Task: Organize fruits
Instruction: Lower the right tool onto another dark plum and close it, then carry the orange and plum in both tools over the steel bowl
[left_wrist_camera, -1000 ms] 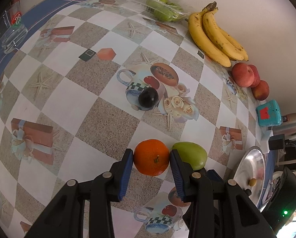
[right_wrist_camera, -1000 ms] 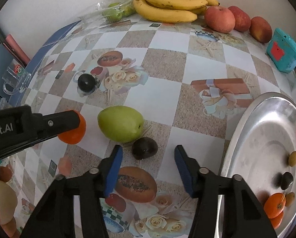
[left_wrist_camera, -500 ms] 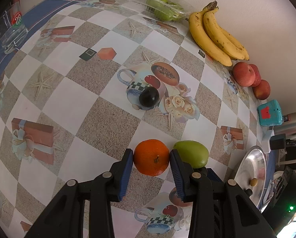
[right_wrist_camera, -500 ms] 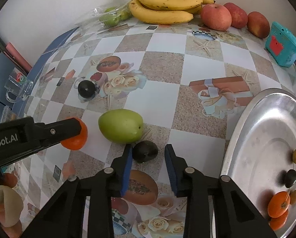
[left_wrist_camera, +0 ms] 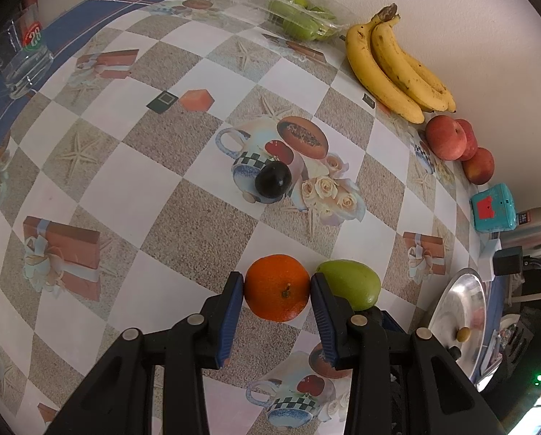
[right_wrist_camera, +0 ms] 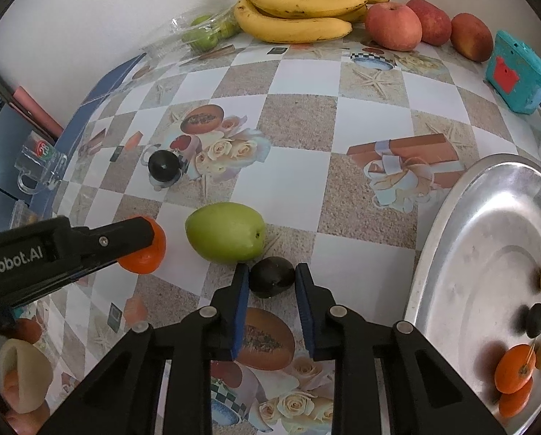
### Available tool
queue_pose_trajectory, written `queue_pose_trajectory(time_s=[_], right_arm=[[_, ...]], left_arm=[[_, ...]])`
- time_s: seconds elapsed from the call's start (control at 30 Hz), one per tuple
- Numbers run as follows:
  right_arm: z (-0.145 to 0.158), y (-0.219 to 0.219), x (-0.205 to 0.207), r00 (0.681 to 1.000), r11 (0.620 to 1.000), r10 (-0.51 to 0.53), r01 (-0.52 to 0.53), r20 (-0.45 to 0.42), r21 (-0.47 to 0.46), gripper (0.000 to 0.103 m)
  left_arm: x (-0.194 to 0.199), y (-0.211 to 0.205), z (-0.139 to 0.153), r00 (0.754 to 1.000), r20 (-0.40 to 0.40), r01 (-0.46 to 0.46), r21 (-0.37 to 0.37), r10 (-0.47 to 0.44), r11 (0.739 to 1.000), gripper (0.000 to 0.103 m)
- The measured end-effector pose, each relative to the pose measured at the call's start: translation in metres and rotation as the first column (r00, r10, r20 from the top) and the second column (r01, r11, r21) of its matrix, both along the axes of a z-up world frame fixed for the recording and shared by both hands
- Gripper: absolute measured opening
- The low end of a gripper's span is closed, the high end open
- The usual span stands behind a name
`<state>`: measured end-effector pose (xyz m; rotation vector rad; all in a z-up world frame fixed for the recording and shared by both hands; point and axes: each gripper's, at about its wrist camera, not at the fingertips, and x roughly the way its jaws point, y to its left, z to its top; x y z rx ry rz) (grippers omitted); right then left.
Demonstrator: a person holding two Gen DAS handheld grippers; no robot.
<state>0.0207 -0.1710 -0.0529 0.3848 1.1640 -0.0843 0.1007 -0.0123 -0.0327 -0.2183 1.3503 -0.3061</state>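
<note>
My left gripper (left_wrist_camera: 276, 282) is shut on an orange (left_wrist_camera: 277, 291) that rests on the patterned tablecloth, a pad against each side. A green mango (left_wrist_camera: 350, 284) lies right beside it. In the right wrist view, my right gripper (right_wrist_camera: 272, 272) has its jaws closing on a small dark fruit (right_wrist_camera: 271, 281) just below the mango (right_wrist_camera: 225, 232), and both pads touch it. Another dark round fruit (left_wrist_camera: 272, 183) sits farther out on the cloth. The steel tray (right_wrist_camera: 451, 253) at the right holds two oranges (right_wrist_camera: 515, 368), a dark fruit and small brown ones.
Bananas (left_wrist_camera: 393, 72) and red apples (left_wrist_camera: 446, 137) line the back wall, with a clear bag of green fruit (left_wrist_camera: 299, 18) to their left. A teal box (right_wrist_camera: 517, 72) stands near the tray. A glass mug (left_wrist_camera: 16, 61) sits at the table's left edge.
The right gripper's jaws have come together around the small dark fruit and now touch it. The left gripper has stayed on the orange without moving.
</note>
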Motion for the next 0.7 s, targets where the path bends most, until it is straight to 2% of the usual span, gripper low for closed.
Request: queue_pose_trajectory(time_s=[0.3, 0.47, 0.7], right_arm=[[0.018, -0.009, -0.006, 0.999, 0.999, -0.032, 0.031, 0.044, 0.033, 0.027], [0.032, -0.016, -0.011, 0.996, 0.998, -0.058, 0.056, 0.074, 0.029, 0.027], [0.043, -0.027, -0.018, 0.993, 0.995, -0.098, 0.098, 0.072, 0.008, 0.027]], left_arm=[[-0.001, 0.000, 0.007, 1.000, 0.022, 0.001, -0.005, -0.001, 1.000, 0.041], [-0.003, -0.003, 0.012, 0.999, 0.036, 0.009, -0.007, -0.008, 1.000, 0.041], [-0.007, -0.011, 0.017, 0.998, 0.053, 0.034, -0.015, -0.033, 0.999, 0.041]])
